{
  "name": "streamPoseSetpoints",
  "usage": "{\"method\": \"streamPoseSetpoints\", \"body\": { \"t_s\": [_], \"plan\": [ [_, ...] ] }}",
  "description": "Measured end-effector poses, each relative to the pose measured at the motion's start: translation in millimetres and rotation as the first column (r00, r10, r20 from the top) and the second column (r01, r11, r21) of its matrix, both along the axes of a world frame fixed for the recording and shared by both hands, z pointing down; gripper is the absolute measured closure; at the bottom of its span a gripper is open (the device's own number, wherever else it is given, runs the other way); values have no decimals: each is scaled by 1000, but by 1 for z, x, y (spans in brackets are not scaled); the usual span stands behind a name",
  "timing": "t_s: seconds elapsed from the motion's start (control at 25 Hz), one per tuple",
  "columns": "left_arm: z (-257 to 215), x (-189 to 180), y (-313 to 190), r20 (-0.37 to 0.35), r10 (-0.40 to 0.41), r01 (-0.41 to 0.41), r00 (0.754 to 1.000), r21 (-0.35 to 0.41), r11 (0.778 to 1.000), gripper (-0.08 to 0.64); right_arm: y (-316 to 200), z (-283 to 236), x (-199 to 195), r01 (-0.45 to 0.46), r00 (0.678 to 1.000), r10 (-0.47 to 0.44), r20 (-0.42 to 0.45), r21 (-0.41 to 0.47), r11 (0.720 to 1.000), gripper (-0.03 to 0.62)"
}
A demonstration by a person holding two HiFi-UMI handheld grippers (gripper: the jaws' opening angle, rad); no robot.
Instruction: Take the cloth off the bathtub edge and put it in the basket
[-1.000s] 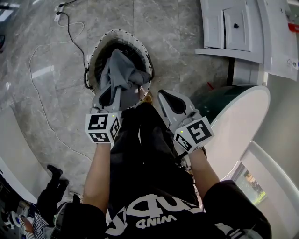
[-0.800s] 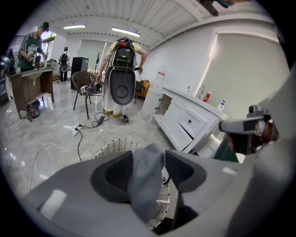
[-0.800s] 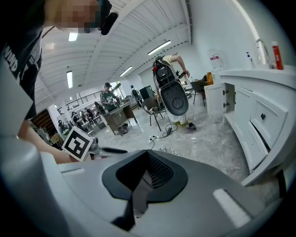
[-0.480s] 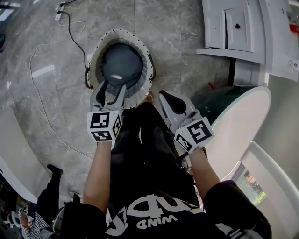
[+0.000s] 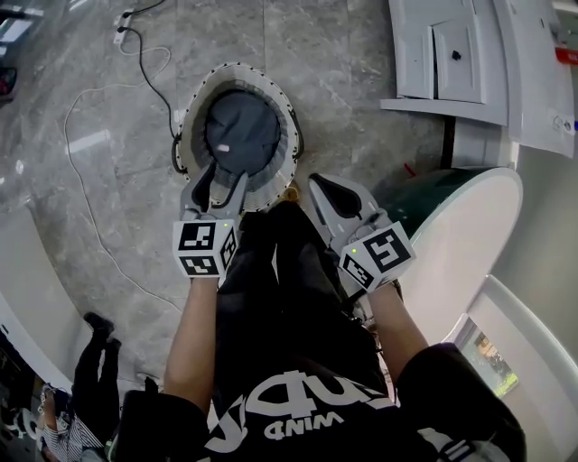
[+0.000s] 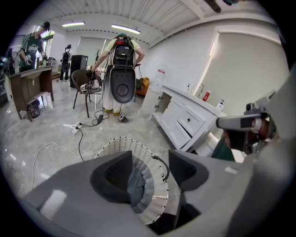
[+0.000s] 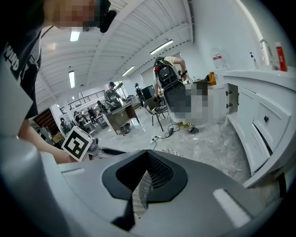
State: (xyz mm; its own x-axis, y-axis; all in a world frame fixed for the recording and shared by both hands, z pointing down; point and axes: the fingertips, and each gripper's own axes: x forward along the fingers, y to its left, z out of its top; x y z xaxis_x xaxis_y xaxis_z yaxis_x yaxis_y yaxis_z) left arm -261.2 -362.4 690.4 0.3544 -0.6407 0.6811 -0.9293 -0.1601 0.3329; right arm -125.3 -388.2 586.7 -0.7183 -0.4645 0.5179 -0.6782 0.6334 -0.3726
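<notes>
The grey cloth (image 5: 242,131) lies bunched inside the round white woven basket (image 5: 191,108) on the marble floor. My left gripper (image 5: 217,180) hangs over the basket's near rim. Its jaws have just opened, they stand apart, and nothing is between them. Through that gap the left gripper view shows the cloth (image 6: 135,185) and the basket's rim (image 6: 157,194). My right gripper (image 5: 330,189) is to the right of the basket, shut and empty, its pads pressed together in the right gripper view (image 7: 147,155). The white bathtub edge (image 5: 479,226) curves at the right.
A white cabinet (image 5: 442,54) stands at the back right. A white cable (image 5: 90,180) and a power strip (image 5: 122,27) lie on the floor left of the basket. A person with a backpack (image 6: 121,69) stands beyond, near a chair and desk.
A second ago the cloth hung from the shut left gripper over the basket. It has dropped into the basket and the left jaws now stand apart. The right gripper stayed put.
</notes>
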Motion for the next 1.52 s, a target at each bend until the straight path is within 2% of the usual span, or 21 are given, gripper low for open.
{"method": "streamPoseSetpoints", "body": {
  "t_s": [0.2, 0.48, 0.56, 0.68, 0.88, 1.16, 1.52],
  "plan": [
    [-15, 3, 10, -12, 13, -13, 1000, -10, 1000, 330, 0, -14, -2, 6, 1000, -6, 22, 0, 1000, 583],
    [-50, -1, 10, -16, -12, 13, 1000, 42, 999, 475, 6, -34, 0, 24, 1000, -24, 19, 26, 999, 583],
    [-56, -1, 12, -24, -13, 14, 1000, 26, 1000, 565, 8, -40, -1, 27, 999, -28, 21, 32, 999, 583],
    [-64, 1, 17, -42, -21, 20, 999, -18, 1000, 565, 11, -50, -3, 35, 999, -36, 30, 38, 999, 583],
    [-92, 7, 24, -53, -16, 16, 998, -3, 1000, 565, 22, -73, -7, 55, 997, -58, 49, 58, 997, 583],
    [-145, 15, 27, -74, 18, -12, 997, 74, 997, 565, 34, -115, -7, 66, 994, -75, 81, 116, 991, 583],
    [-209, 22, 35, -69, 62, -47, 996, 193, 980, 565, 48, -157, -1, 50, 991, -73, 108, 195, 979, 583]
  ]
}}
